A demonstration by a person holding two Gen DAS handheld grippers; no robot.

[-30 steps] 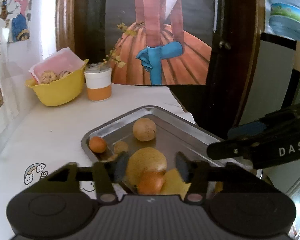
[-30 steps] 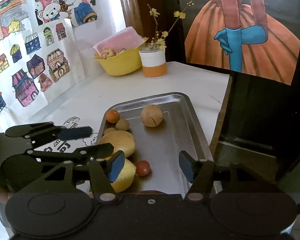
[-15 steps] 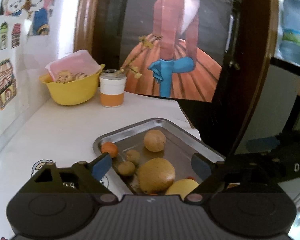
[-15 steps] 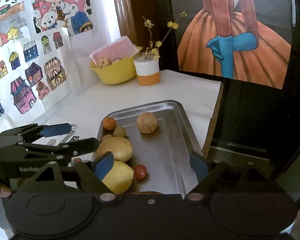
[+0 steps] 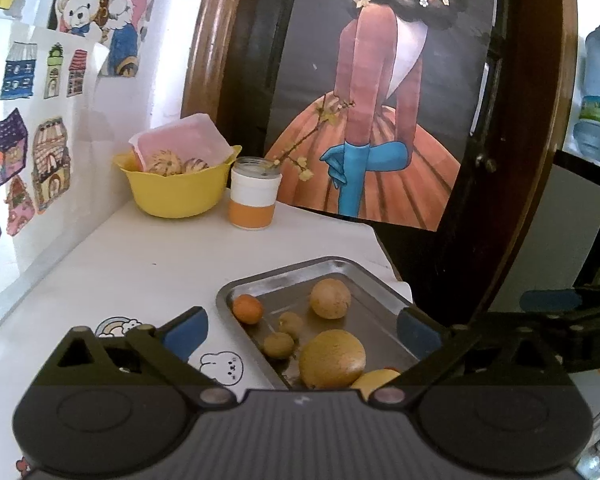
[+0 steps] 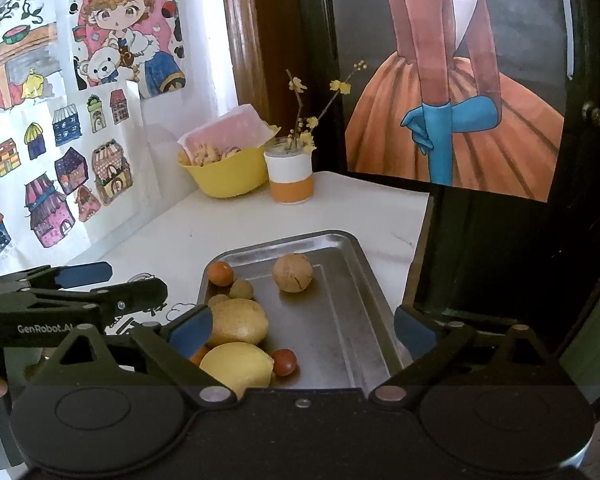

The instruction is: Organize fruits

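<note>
A steel tray (image 5: 320, 266) (image 6: 340, 240) lies on the white table and holds several fruits. Among them are a round brown fruit (image 5: 330, 298) (image 6: 292, 272), a small orange one (image 5: 247, 309) (image 6: 220, 273), a large yellow-brown one (image 5: 332, 358) (image 6: 238, 321), a lemon (image 6: 238, 366) and a small red fruit (image 6: 284, 361). My left gripper (image 5: 302, 330) stands open above the tray's near left corner, holding nothing. My right gripper (image 6: 302, 328) is open over the tray's near end, also with nothing in it. The left gripper (image 6: 112, 282) shows at the left of the right wrist view.
A yellow bowl (image 5: 176, 190) of round snacks with a pink packet stands at the back of the table. Beside it is a white-and-orange jar (image 5: 253, 200) with a flowering twig. A dark wooden door frame rises right behind the table's right edge.
My left gripper was closed around a small orange fruit over the tray; it has opened wide and drawn back and up. My right gripper has opened wider and pulled back.
</note>
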